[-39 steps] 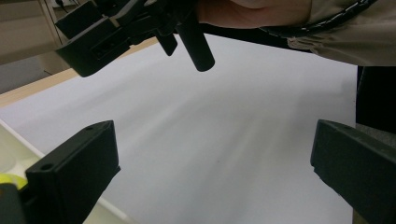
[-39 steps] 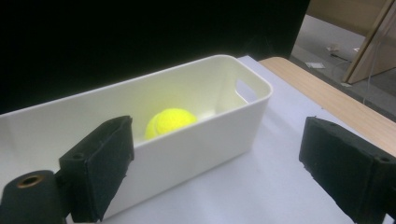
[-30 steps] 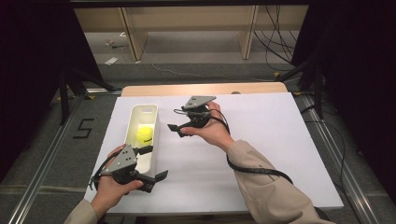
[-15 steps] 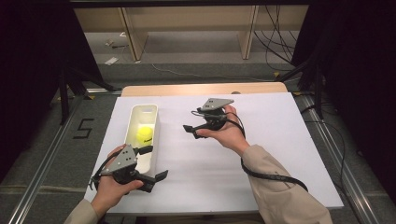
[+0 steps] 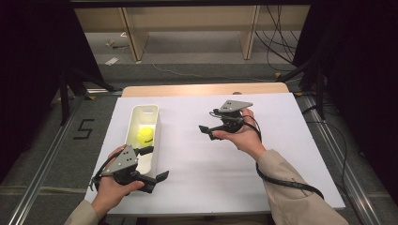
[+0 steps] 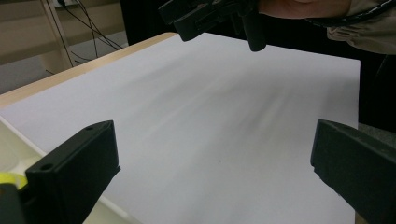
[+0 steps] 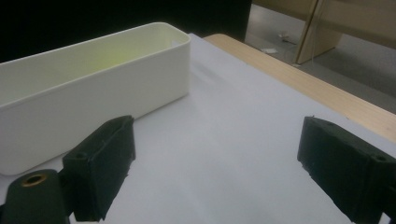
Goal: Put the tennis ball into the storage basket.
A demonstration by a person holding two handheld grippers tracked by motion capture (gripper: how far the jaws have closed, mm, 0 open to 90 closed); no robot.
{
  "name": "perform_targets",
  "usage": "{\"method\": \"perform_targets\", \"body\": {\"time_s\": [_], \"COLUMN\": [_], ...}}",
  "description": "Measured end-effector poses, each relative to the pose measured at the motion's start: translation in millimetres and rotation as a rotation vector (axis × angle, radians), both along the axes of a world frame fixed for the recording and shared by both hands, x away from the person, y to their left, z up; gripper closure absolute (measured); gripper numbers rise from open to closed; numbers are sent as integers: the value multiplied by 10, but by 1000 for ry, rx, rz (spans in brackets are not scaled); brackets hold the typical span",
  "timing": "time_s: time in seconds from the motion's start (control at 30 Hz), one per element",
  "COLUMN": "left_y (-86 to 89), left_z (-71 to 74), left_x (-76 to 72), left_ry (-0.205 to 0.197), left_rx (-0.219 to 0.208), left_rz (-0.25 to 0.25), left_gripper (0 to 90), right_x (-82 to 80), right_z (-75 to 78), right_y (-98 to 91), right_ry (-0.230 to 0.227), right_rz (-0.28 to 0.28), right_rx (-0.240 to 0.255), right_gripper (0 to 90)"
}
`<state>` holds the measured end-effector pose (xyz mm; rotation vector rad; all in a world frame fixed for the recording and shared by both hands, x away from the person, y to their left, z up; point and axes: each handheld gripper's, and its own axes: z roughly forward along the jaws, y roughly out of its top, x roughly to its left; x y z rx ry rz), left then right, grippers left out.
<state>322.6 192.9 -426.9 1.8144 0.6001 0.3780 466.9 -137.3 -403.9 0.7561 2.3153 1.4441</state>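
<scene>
Black right tongs (image 5: 205, 131) held level, pointing toward bin (image 5: 141, 122).

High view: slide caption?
Open right gripper off the white bin holding a yellow ball; left gripper beside it.

Long bin (image 5: 142, 136) on sheet-covered table (image 5: 281, 154), left portion, long axis running front to back. Ball (image 5: 146, 135) inside bin, near middle. Left gripper (image 5: 149, 164) at bin's near end, just beside its right wall, near table's front edge. Right gripper (image 5: 210, 131) above table centre, well right of bin, jaws pointing toward bin. Shelf unit (image 5: 187, 28) on floor behind table. Floor marking (image 5: 84, 129) left of table.
</scene>
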Motion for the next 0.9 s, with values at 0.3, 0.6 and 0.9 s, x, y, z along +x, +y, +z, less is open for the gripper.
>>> {"method": "perform_targets", "body": {"time_s": [0.3,0.6,0.9], "left_y": [0,-4,-4], "left_z": [-2,-4,-5], "left_x": [3,4,4], "left_ry": [2,3,3], "left_rx": [-1,-1,0], "left_rz": [0,0,1], "left_gripper": [5,6,5], "right_x": [-27,-56,-86], "right_z": [-39,-56,-76], "right_y": [-176,-313,-423], "right_ry": [8,10,14], "right_rz": [-37,-64,-81], "right_rx": [-2,3,6], "right_gripper": [125,127,129]}}
